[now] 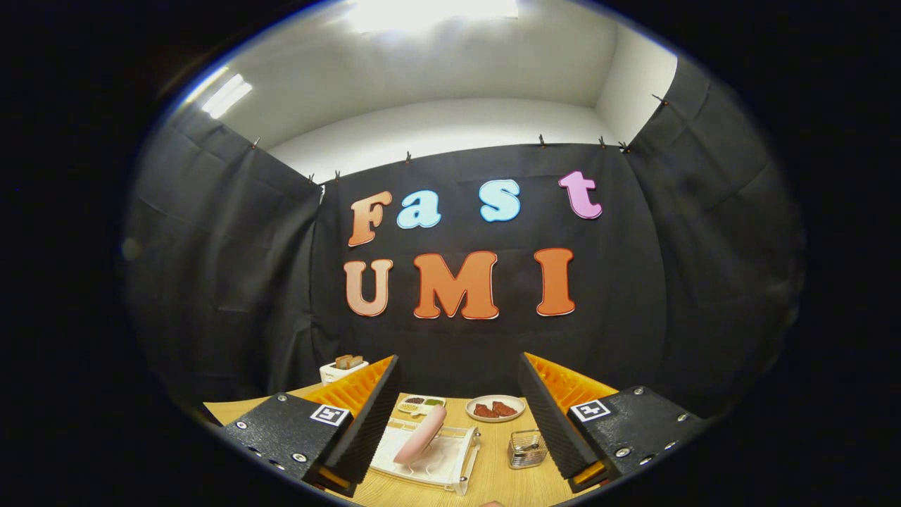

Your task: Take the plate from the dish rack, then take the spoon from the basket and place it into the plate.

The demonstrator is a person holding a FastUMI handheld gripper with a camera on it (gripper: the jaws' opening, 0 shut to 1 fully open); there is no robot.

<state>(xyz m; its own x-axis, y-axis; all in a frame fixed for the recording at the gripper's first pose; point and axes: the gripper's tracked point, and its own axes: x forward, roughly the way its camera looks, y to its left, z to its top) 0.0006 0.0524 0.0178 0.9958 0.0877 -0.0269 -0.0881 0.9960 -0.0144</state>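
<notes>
Hanging wide open and empty, the tool [457, 415] points at the plate [420, 434], which leans in the rack [450, 472] just ahead, nearer its left finger.

A round pink plate [421, 435] stands on its edge, leaning over, in a clear see-through dish rack [461, 465] on the wooden table. The rack sits between the two fingers, a little ahead of them. Just beside the rack is a small shiny wire basket [527, 449]. I cannot make out the spoon inside it.
</notes>
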